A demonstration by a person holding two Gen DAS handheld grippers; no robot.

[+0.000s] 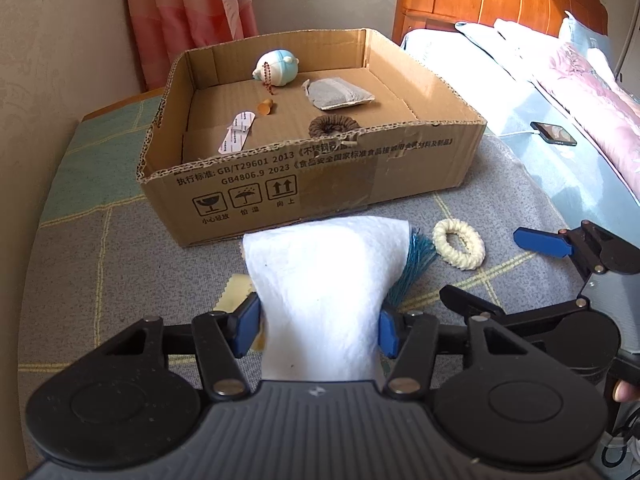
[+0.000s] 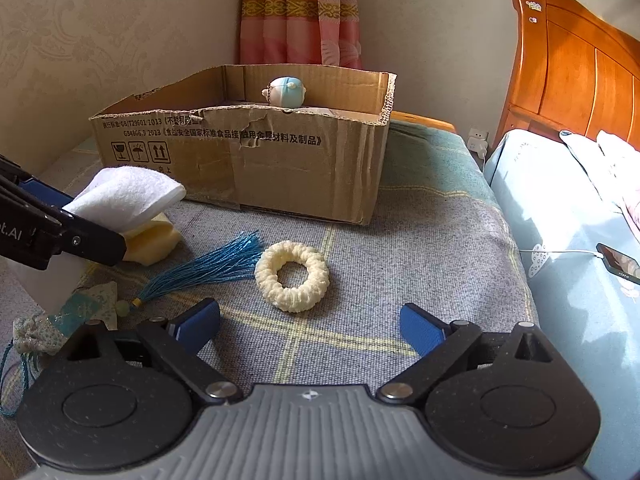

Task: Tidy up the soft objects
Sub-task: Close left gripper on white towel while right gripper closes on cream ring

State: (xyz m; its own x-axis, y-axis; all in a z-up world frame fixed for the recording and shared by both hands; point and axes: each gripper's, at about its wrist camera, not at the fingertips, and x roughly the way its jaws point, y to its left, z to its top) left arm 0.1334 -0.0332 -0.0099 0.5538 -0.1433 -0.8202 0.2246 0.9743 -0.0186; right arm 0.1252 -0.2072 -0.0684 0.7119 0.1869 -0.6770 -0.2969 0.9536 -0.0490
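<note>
My left gripper is shut on a white felt pad and holds it above the blanket, in front of the cardboard box; the pad also shows in the right wrist view. My right gripper is open and empty, just short of a cream scrunchie that lies on the blanket. A blue tassel and a yellow sponge lie to its left. The box holds a blue-white plush, a grey sachet, a brown scrunchie and a white packet.
A floral pouch lies at the near left. A bed with a phone on it stands to the right, with a wooden headboard. A wall and pink curtain are behind the box.
</note>
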